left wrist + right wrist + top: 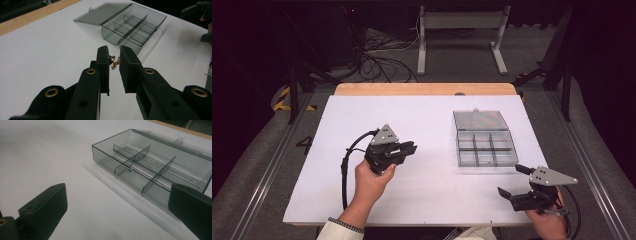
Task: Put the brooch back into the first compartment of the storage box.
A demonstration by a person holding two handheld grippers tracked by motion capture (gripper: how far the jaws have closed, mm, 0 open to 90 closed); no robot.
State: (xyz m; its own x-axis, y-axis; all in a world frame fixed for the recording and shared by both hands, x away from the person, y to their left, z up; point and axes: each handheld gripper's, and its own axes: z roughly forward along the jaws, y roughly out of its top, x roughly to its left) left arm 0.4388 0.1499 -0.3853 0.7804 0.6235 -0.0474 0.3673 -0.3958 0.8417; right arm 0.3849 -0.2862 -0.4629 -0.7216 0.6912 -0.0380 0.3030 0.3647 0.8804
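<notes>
A white table [422, 200] with a wood edge [422, 89] is seen over grey floor [262, 175], an open box [484, 142] mid-right, left gripper [114, 56] pinching a small clasp [114, 63], right gripper [517, 181] spread.

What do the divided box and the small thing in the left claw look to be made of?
The divided box looks like smoke-tinted clear plastic, glossy: the white table shows through its walls and open lid, with bright glints on the floor. The small item pinched in the left claw looks like shiny gold-toned metal, perhaps jewellery; too small to be sure.
</notes>
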